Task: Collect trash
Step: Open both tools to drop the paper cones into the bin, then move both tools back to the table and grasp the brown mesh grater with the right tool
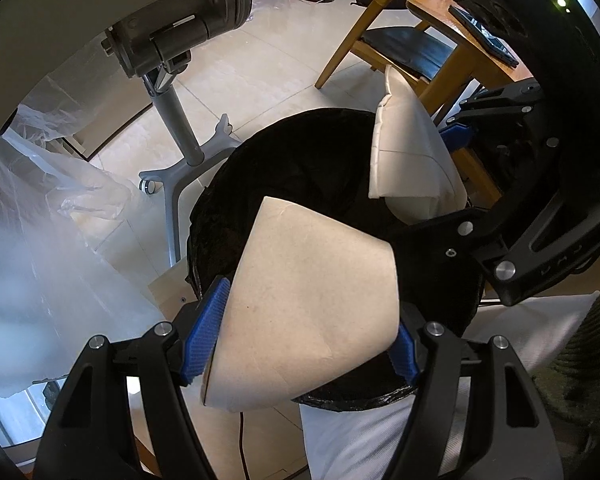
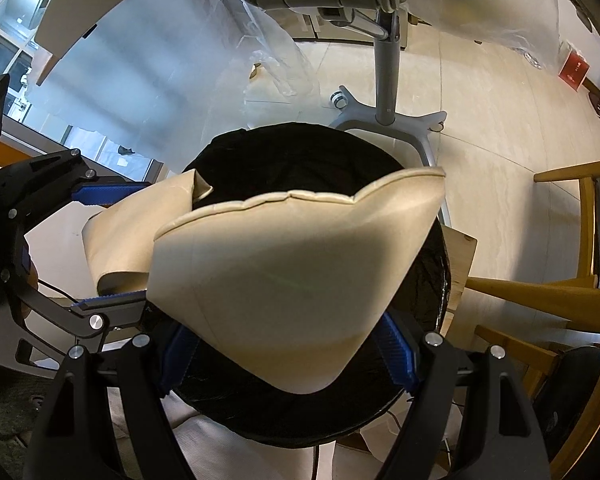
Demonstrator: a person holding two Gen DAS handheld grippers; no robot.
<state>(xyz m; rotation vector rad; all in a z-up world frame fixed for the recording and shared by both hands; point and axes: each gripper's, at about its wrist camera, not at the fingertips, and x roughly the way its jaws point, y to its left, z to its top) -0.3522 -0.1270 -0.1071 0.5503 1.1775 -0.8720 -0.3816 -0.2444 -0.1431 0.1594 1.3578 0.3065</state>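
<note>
A round bin lined with a black bag (image 1: 300, 152) stands on the floor below both grippers. My left gripper (image 1: 304, 344) is shut on a folded beige paper piece (image 1: 312, 304), its blue pads pressing both sides, and holds it over the bin's mouth. My right gripper (image 2: 290, 356) is shut on a paler cream paper piece (image 2: 292, 280) with a crimped edge, also above the black bag (image 2: 300, 152). The right gripper (image 1: 448, 184) and its paper (image 1: 408, 152) show at the bin's far right in the left wrist view. At the left of the right wrist view are the left gripper (image 2: 112, 246) and its paper (image 2: 140, 232).
An office chair's grey star base and column (image 1: 188, 160) stands just behind the bin. A wooden chair with a black seat (image 1: 396, 48) and a wooden table leg (image 2: 540, 292) are close by. Clear plastic sheeting (image 1: 60, 200) lies on the tiled floor.
</note>
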